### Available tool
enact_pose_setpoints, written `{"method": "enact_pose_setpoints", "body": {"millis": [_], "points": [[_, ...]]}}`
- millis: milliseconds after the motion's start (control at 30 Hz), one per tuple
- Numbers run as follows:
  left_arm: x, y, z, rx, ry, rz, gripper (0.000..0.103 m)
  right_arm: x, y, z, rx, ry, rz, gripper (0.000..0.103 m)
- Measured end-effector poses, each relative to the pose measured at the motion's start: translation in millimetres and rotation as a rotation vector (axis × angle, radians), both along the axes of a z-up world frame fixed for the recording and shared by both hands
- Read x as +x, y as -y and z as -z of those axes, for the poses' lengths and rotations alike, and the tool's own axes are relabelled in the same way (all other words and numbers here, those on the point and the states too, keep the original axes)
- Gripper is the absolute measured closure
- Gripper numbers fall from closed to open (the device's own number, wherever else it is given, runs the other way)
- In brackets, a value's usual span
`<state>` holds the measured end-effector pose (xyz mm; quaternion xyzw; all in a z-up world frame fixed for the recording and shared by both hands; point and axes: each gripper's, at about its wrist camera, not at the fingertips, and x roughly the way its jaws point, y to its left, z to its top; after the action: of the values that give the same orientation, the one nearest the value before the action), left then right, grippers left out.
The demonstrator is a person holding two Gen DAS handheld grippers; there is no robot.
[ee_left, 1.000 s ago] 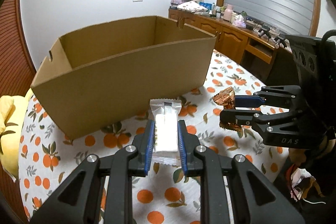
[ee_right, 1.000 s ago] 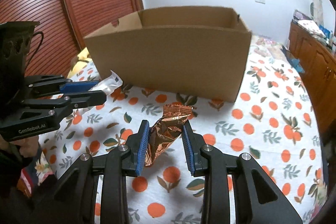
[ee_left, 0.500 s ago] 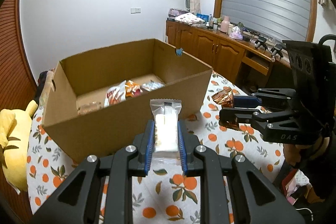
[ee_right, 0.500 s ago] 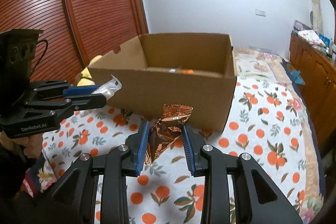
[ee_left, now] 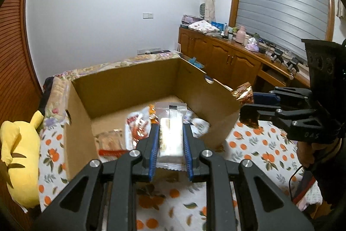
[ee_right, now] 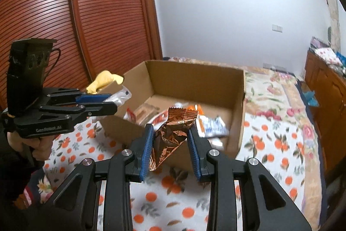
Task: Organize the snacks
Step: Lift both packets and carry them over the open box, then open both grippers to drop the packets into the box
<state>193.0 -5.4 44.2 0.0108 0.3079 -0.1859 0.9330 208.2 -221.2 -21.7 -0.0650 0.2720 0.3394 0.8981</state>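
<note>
My left gripper (ee_left: 169, 133) is shut on a clear-wrapped white snack bar (ee_left: 170, 133), held above the near wall of an open cardboard box (ee_left: 207, 90). My right gripper (ee_right: 170, 133) is shut on a crinkled copper foil snack packet (ee_right: 170, 133) over the box's (ee_right: 190, 73) near edge. Several wrapped snacks (ee_left: 138, 125) lie on the box floor. Each gripper shows in the other's view: the right one (ee_left: 246, 101) beside the box's right corner, the left one (ee_right: 112, 102) at its left corner.
The box stands on a bed with an orange-print cover (ee_right: 279, 144). A yellow plush toy (ee_left: 19, 151) lies left of the box. A wooden cabinet (ee_left: 227, 57) with clutter runs along the right wall; a slatted wooden wardrobe (ee_right: 86, 25) stands at the left.
Both grippers have risen and moved toward the box, each still holding its snack. The box's inside and the snacks in it have come into view.
</note>
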Motion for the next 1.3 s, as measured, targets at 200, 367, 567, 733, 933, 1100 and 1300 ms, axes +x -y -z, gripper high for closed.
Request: {"method": "enact_pose_setpoints", "body": {"millis": [200, 367, 567, 733, 933, 1100, 1300], "points": [[24.9, -18.1, 2.1, 0.024, 0.000, -0.042, 0.084, 29.0, -14.3, -3.7, -0.013, 0.015, -0.019, 0.072], [40.1, -33.8, 5.0, 0.031, -0.006, -0.075, 0.084, 47.3, -26.8, -0.5, -0.040, 0.028, -0.033, 0.072], [55.4, -42.7, 5.9, 0.044, 0.007, -0.117, 0.083, 67.1, -39.4, 6.6, -0.053, 0.021, -0.050, 0.072], [66.4, -46.9, 7.2, 0.044, 0.001, -0.128, 0.082, 81.5, -53.0, 9.2, -0.053, 0.008, -0.066, 0.072], [74.6, -47.9, 2.5, 0.033, 0.019, -0.146, 0.076, 88.8, -65.3, 13.6, -0.074, -0.001, -0.068, 0.072], [80.4, -48.0, 1.3, 0.032, 0.026, -0.156, 0.063, 91.3, -70.6, 17.3, -0.070, -0.007, -0.061, 0.071], [84.4, -55.2, 1.5, 0.022, 0.032, -0.200, 0.054, 95.3, -75.4, 23.5, -0.070, -0.024, -0.032, 0.070]]}}
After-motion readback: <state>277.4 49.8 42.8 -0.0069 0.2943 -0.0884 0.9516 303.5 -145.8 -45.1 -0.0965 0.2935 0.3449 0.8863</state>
